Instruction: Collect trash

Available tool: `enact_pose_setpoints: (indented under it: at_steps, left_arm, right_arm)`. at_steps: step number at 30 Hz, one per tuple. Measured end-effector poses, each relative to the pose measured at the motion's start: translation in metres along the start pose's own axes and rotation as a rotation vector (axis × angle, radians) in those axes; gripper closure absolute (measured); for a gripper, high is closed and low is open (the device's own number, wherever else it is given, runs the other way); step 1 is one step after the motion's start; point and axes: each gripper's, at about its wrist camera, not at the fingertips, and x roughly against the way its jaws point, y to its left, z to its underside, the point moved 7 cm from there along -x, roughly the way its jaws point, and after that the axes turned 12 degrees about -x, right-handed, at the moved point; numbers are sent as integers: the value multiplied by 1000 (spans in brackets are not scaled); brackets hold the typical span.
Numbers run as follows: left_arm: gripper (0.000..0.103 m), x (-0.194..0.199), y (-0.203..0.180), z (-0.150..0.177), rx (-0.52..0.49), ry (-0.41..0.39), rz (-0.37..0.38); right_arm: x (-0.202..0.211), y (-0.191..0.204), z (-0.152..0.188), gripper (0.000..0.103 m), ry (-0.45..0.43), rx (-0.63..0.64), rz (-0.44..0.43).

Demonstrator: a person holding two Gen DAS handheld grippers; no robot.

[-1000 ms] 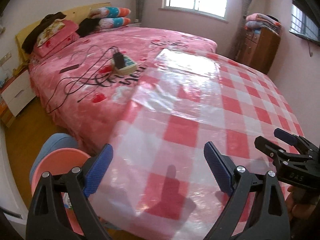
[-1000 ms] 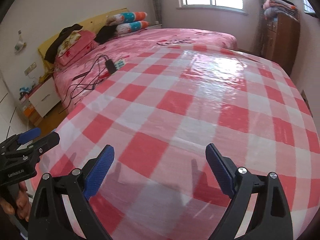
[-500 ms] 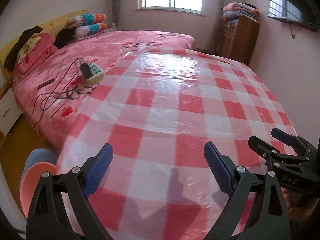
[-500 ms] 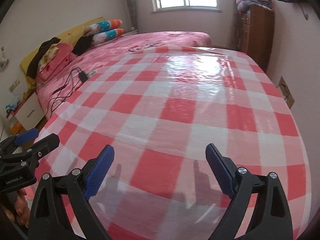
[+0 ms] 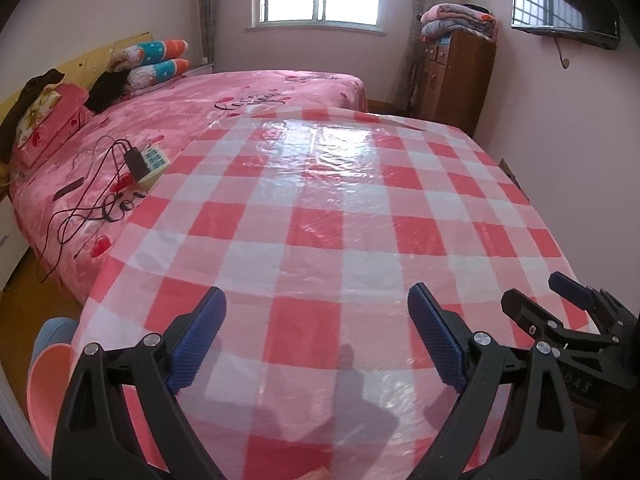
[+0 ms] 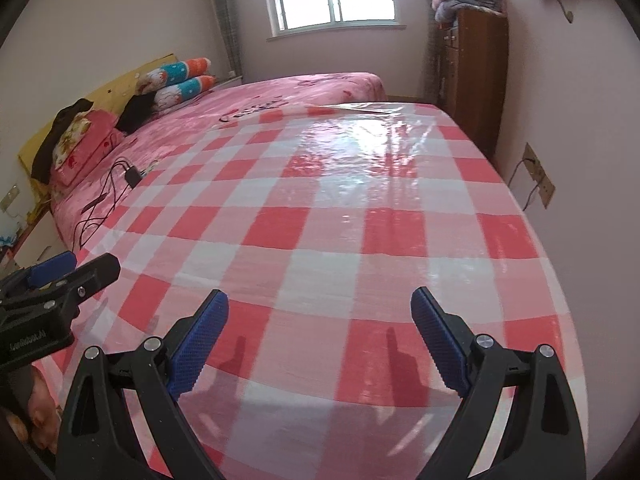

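Note:
My left gripper [image 5: 316,312] is open and empty, held above the near edge of a table with a red-and-white checked plastic cloth [image 5: 340,208]. My right gripper [image 6: 318,314] is open and empty over the same cloth [image 6: 340,220]. The right gripper also shows at the right of the left wrist view [image 5: 560,304]; the left gripper shows at the left of the right wrist view [image 6: 72,268]. No trash shows on the cloth. A pink basin [image 5: 48,384] sits on the floor at lower left.
A pink bed [image 5: 168,120] lies left of the table, with a power strip [image 5: 150,162], black cables [image 5: 92,200], pillows [image 5: 156,60] and clothes. A wooden cabinet [image 5: 456,76] with folded blankets stands at back right. A wall socket [image 6: 538,176] is on the right wall.
Both views have swung right and risen, from the bed side toward the table's middle. The pink basin has slid toward the left edge. Both grippers stay open.

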Motion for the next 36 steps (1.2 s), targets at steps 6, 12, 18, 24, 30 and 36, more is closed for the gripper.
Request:
enact_pose_setpoints:
  at_steps: [6,12,18,24,30,36]
  left_arm:
    - [10,0,-16,-6,-37,-12,-9]
    - [10,3,-26,-8,-55,-25,-15]
    - [10,5,-32,-10,-60,-32,-17]
    - [10,9,-33,-12,-56,-45,-26]
    - [10,13,-33,-13,-53,-60,-35]
    - [10,13,-33,-13,-51,-60,-38]
  right_arm:
    - [10,-15,-3,11,-25,-25,14]
    - [18,-25,-5,11,-34,-37,30]
    - [24,-29,-5,11,-53,-31,45]
    - [28,-29,-6,11,-65,-24,44]
    - [29,-26,-5,11,-73,-6,48]
    - [27,-24,-4,11,-64,2,48]
